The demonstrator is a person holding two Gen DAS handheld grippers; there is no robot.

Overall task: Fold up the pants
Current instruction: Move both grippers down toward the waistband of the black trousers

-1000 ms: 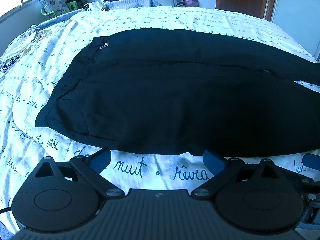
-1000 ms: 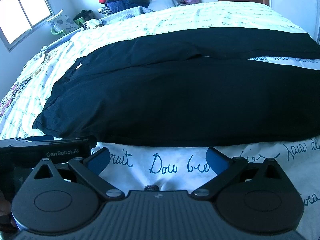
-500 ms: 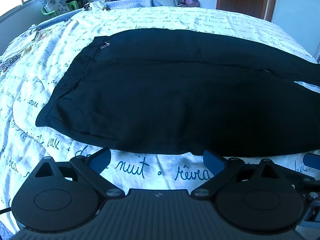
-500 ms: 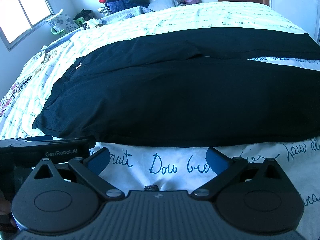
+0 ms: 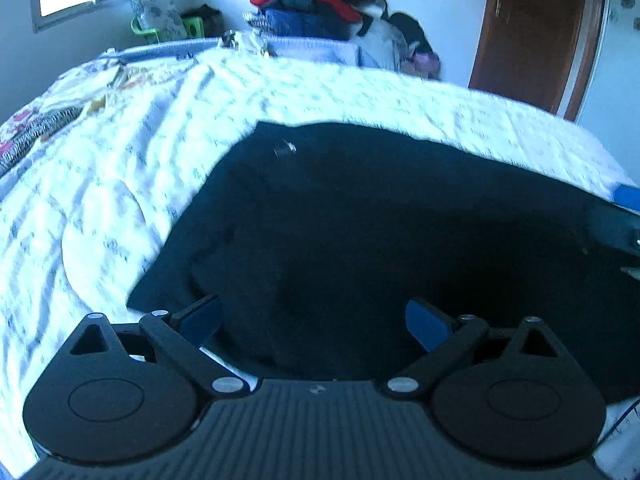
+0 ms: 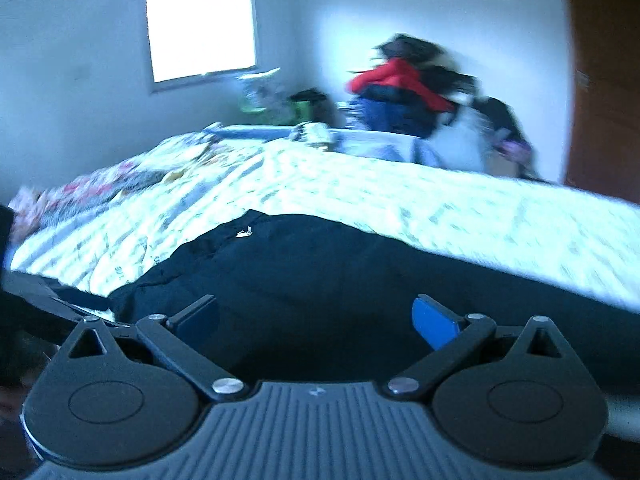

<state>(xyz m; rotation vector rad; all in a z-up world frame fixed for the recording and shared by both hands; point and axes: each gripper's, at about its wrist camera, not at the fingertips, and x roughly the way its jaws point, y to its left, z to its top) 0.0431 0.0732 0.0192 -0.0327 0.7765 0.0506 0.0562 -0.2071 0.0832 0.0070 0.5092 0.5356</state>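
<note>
Bedsheet: the white bedsheet with printed handwriting (image 5: pixel 120 184) runs bare to the left of the cloth, rumpled in shallow ridges; a pinch that goes too deep would likely pick it up along with the fabric.
Pants: the black soft-fabric pants (image 5: pixel 360 220) lie flat on the bed, waistband end to the left, legs running off to the right; a small pale tag (image 5: pixel 285 147) shows near the far waist corner.
Left gripper: the left gripper (image 5: pixel 314 322) is low over the near waist area, its blue-padded fingers (image 5: pixel 426 326) spread wide and holding nothing.
Left risk: the near edge passes under the tool where I cannot see it, so closing here may catch one layer only and the fold would drag crooked.
Right gripper: the right gripper (image 6: pixel 316 320) sits low over the black cloth further along, fingers apart and empty.
Right risk: both views are smeared by motion; if the two grips land at unequal depth, the lifted edge will probably skew and bunch.
Clothes pile: the heap of red and dark clothes (image 5: pixel 316 12) beyond the far side of the bed is well apart and no hazard.
</note>
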